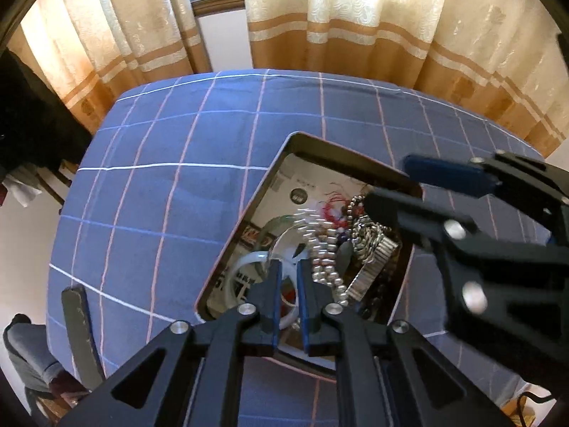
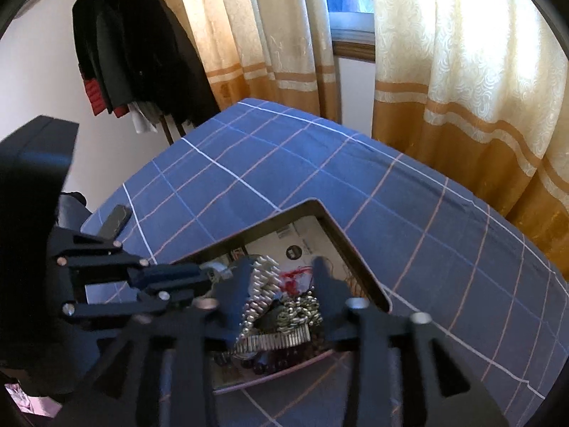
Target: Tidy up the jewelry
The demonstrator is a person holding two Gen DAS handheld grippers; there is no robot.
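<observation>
A dark-rimmed tray (image 1: 249,199) sits on the blue checked cloth and holds a heap of jewelry: a silver bead bracelet (image 1: 325,252), a metal watch band (image 1: 373,267), chains and a pale green bangle (image 1: 249,267). My left gripper (image 1: 288,274) reaches into the tray, jaws nearly shut on the bangle's rim. My right gripper (image 2: 281,277) is open over the heap, its fingers either side of the silver bead bracelet (image 2: 261,284) and the watch band (image 2: 277,339). It also shows in the left wrist view (image 1: 398,185). The tray rim shows in the right wrist view (image 2: 341,227).
The table (image 1: 177,178) is covered with a blue checked cloth. A dark flat strip (image 1: 80,331) lies near its left edge. Curtains (image 1: 338,17) hang behind the table. Dark clothes (image 2: 142,46) hang on a rack at the left.
</observation>
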